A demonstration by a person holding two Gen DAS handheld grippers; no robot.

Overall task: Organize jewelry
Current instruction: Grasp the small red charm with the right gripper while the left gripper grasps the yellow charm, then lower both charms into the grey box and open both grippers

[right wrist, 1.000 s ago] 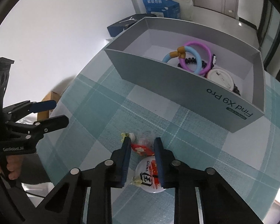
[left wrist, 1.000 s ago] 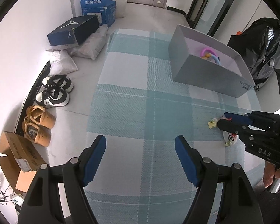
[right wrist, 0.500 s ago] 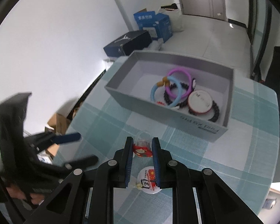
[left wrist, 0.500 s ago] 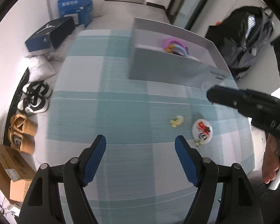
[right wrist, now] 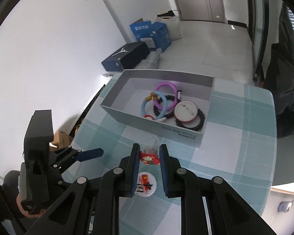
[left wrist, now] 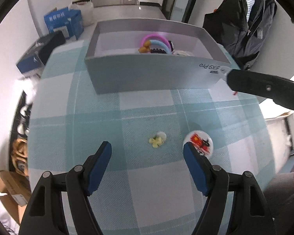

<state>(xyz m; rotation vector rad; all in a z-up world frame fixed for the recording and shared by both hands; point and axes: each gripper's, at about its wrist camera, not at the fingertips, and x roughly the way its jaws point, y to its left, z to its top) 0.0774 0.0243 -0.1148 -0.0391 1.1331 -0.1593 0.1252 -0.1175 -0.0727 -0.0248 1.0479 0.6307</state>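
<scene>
My right gripper [right wrist: 148, 157] is shut on a small red charm with a clear ring [right wrist: 149, 156] and holds it high above the checked tablecloth, short of the grey box [right wrist: 127, 115]. The box holds purple and blue rings [right wrist: 162, 98], black bead bracelets and a round white badge [right wrist: 186, 111]. A white badge with red print [left wrist: 199, 144] and a small yellow flower piece [left wrist: 156, 140] lie on the cloth just ahead of my left gripper [left wrist: 147, 156], which is open and empty. The right gripper's fingers show in the left wrist view [left wrist: 250, 87] beside the box's right corner.
The table [left wrist: 88, 117] has a teal and white checked cloth. On the floor to the left are a dark shoe box [right wrist: 127, 58], a blue carton [right wrist: 151, 33], shoes and cardboard boxes. A black bag [left wrist: 245, 29] sits at the far right.
My right gripper has risen with the red charm and moved toward the box. My left gripper has swung right to face the badge and flower piece.
</scene>
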